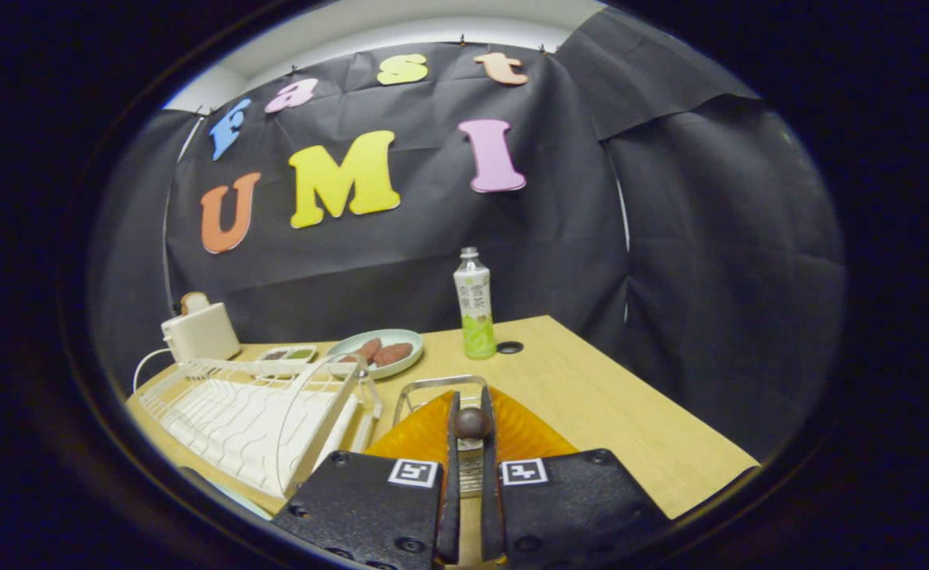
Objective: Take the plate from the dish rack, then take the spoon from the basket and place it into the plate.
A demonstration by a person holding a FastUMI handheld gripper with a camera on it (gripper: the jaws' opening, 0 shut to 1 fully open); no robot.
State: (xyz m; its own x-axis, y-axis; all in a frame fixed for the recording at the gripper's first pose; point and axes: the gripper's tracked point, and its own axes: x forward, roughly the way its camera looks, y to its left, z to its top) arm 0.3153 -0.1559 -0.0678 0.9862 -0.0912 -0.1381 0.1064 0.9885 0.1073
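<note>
The table point(591, 396) is pale wood with a visible grain, and a small dark round hole point(510, 347) sits in it just beside the bottle. Black cloth walls close the booth behind and to the side, with a strip of white wall showing above the cloth.

Taking the orange plate point(528, 431) as the landmark: it lies on the table directly under and ahead of the gripper point(470, 443), translucent amber with fine ribbing fanning toward its rim. The jaws are nearly closed and clenched on the spoon point(472, 423), whose rounded dark brown end pokes up between the fingertips over the plate; a metal part of it shows lower in the narrow gap. A wire basket point(441, 385) stands at the plate's far edge. Beside the plate lies the white dish rack point(243, 419), its wire arch upright. Beyond the plate stands a tea bottle point(474, 305) with a green label, upright. Beyond the rack rests a pale green plate point(376, 342) holding reddish-brown pieces of food, a small tray point(286, 354) just beside it, and a white toaster point(199, 331) further off by the wall.
</note>
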